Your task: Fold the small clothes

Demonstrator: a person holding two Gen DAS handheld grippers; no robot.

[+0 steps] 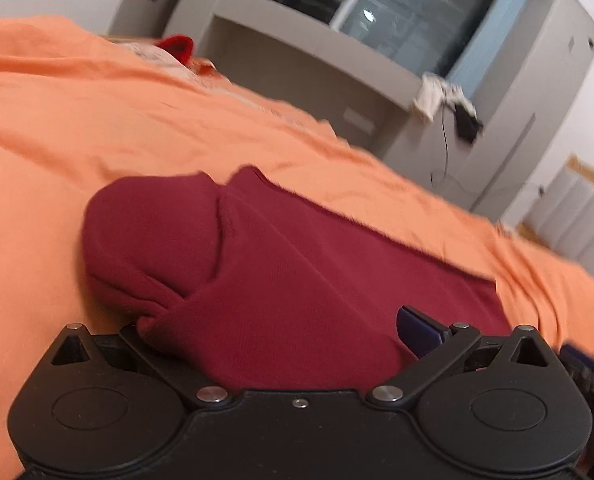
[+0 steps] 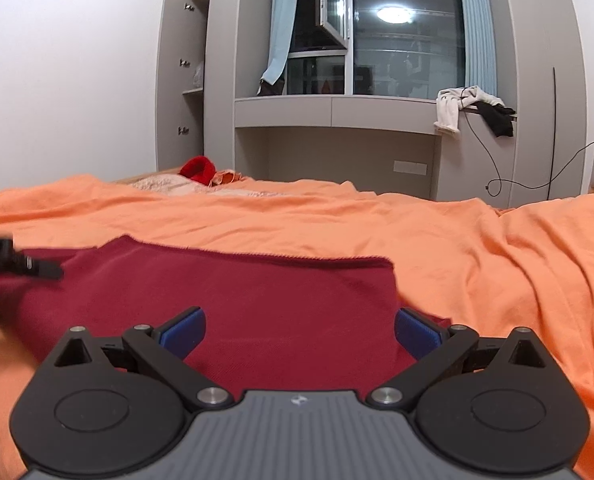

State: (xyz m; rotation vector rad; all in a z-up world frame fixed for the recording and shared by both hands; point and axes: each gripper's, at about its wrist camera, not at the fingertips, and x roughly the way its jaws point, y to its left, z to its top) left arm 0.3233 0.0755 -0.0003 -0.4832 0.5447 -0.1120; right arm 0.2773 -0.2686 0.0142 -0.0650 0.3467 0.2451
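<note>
A dark red garment (image 2: pixel 225 300) lies flat on the orange bed sheet (image 2: pixel 477 248). My right gripper (image 2: pixel 301 334) hovers at its near edge, open wide, with nothing pressed between its blue pads (image 2: pixel 185 332). In the left wrist view the same red garment (image 1: pixel 281 272) is folded over on its left side into a rounded bulge (image 1: pixel 149 240). My left gripper (image 1: pixel 293 324) has its jaws spread wide. Cloth fills the gap and hides the left finger, and only the right blue pad (image 1: pixel 417 328) shows. From the right wrist view, the left gripper (image 2: pixel 37 268) reaches in over the garment's left corner.
At the bed's far end lie a bright red item (image 2: pixel 197 170) and a pale lacy cloth (image 2: pixel 165 182). Beyond stand a grey desk unit (image 2: pixel 337 112) with white and black clothes (image 2: pixel 465 108), a trailing cable (image 2: pixel 497 184), a wardrobe and a window.
</note>
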